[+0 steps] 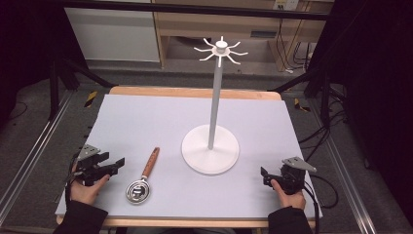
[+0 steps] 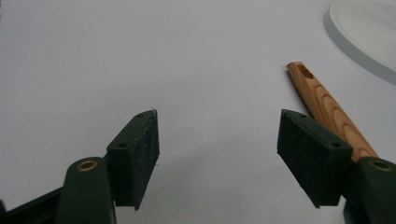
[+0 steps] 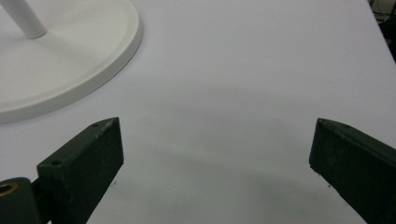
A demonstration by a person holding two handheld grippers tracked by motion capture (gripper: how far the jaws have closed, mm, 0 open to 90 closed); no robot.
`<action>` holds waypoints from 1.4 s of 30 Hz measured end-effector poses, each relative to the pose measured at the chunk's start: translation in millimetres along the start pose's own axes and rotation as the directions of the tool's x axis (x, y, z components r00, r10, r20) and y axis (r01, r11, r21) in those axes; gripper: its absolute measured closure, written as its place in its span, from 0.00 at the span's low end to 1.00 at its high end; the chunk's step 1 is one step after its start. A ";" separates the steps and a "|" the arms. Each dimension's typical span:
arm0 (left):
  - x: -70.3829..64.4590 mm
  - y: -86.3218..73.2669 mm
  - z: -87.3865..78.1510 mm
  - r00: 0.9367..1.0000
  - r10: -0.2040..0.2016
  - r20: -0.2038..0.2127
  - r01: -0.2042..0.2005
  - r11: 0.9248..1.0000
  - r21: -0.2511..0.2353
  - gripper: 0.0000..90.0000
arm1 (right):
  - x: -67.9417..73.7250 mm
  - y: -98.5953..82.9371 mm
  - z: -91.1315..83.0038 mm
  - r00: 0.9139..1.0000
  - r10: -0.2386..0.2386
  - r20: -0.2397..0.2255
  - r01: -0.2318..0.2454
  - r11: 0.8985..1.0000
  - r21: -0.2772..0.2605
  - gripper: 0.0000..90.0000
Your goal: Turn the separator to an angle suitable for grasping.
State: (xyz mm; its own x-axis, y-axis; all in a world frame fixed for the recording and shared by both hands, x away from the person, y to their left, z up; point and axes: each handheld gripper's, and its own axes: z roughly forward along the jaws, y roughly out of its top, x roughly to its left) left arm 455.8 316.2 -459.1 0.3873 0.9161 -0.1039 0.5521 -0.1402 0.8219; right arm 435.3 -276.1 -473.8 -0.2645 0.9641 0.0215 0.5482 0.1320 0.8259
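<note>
A utensil with a wooden handle and a round metal head lies flat on the pale mat, left of a white hook stand. The stand's round base rests mid-table and its hooks spread out at the top. My left gripper is held low at the front left, open and holding nothing, a short way left of the utensil. In the left gripper view the wooden handle runs behind the right jaw. My right gripper hovers open at the front right, with bare mat between its jaws.
The pale mat covers a wooden table with edges showing at back and front. The stand base lies up and left of the right jaws; its rim sits at the upper right of the left gripper view. Dark frame rails flank the table.
</note>
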 end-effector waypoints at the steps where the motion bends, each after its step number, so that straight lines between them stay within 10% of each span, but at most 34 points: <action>1: -2.5 1.6 -2.6 1.000 0.000 0.011 0.000 1.000 -0.007 0.34 | 2.7 -1.0 -0.4 1.000 -0.021 0.004 0.021 1.000 0.003 0.06; 42: -43.4 44.6 -2.0 0.993 0.101 0.065 -0.105 0.992 0.063 0.49 | 8.0 0.4 -4.3 1.000 -0.026 -0.012 0.026 1.000 0.009 0.07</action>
State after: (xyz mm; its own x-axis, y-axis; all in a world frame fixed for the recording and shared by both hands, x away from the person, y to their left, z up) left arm 462.1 271.0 -416.9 0.4886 0.8707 -0.0565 0.5534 -0.2592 0.7916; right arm 430.0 -269.3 -470.9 -0.2877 0.9577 0.0070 0.5484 0.1588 0.8210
